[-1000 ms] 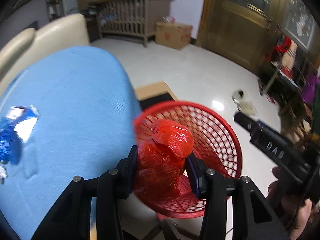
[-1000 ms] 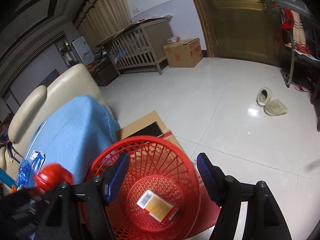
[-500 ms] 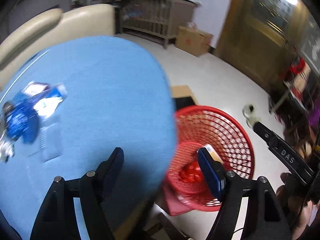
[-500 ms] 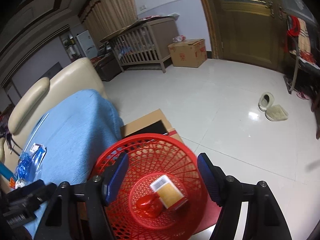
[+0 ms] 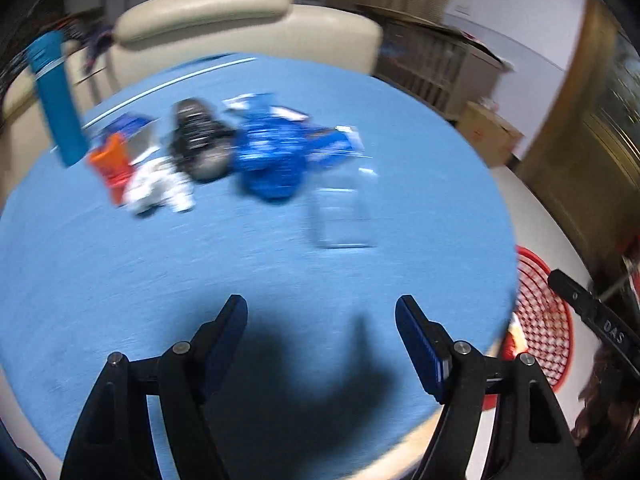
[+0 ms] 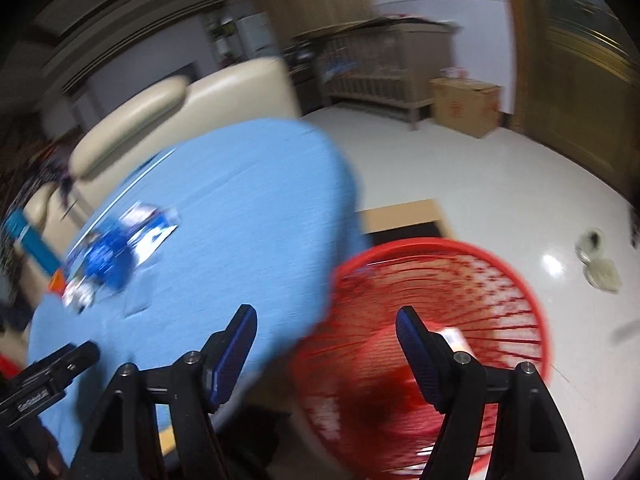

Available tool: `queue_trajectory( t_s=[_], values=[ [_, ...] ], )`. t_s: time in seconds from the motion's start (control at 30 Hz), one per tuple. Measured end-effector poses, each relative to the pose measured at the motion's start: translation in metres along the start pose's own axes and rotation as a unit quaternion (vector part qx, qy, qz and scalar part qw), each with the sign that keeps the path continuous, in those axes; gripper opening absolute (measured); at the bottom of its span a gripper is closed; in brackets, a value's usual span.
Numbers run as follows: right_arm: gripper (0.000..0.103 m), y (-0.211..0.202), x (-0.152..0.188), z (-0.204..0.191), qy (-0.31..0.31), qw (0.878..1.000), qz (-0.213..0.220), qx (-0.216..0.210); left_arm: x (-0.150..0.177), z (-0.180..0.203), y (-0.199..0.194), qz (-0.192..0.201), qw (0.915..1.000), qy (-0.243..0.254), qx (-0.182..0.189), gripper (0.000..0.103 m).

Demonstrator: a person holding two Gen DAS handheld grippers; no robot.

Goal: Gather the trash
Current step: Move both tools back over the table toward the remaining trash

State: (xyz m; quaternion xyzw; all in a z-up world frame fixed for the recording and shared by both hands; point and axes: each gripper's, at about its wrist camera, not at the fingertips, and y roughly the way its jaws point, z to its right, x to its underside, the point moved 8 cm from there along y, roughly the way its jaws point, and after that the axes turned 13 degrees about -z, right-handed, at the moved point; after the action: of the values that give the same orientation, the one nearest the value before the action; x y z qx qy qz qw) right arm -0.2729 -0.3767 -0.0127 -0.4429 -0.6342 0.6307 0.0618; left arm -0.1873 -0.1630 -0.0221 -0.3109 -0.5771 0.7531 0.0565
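The trash heap sits in the upper left of the left wrist view, spread on the blue tablecloth (image 5: 280, 272): a crumpled blue wrapper (image 5: 276, 160) in the middle, a black item (image 5: 198, 140) just left of it, a white crumpled piece (image 5: 160, 192) below that, an orange packet (image 5: 112, 164) at the left edge of the pile, and a clear plastic sleeve (image 5: 344, 216) lying to the right of the wrapper, all blurred. A tall teal box (image 5: 56, 96) stands upright beside the orange packet. Low in the frame the left gripper (image 5: 320, 332) hangs above bare cloth, jaws released and wide, having just opened, nothing between them, its shadow falling dark on the cloth. Off at the right edge the red basket (image 5: 544, 320) sits on the floor past the table rim. In the right wrist view that basket (image 6: 460, 300) fills the lower right, with a small box (image 6: 454, 338) and something red inside, too smeared to name. The right gripper (image 6: 326, 340) straddles the table edge and basket, jaws apart, empty. A cream sofa (image 5: 248, 24) backs the table.
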Motion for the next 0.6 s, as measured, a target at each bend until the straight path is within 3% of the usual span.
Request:
queue_trajectory(
  t_s=[0.3,0.6],
  values=[
    [0.077,0.028,-0.006,-0.147,-0.127,0.990,-0.021,-0.049,0.006,-0.078,-0.014,0.030,0.9963,-0.077,-0.022,0.077],
    [0.077,0.063,-0.026,-0.201,-0.155,0.987,-0.033,-0.025,0.011,-0.126,-0.024,0.043,0.9896,-0.134,-0.030,0.077]
  ],
)
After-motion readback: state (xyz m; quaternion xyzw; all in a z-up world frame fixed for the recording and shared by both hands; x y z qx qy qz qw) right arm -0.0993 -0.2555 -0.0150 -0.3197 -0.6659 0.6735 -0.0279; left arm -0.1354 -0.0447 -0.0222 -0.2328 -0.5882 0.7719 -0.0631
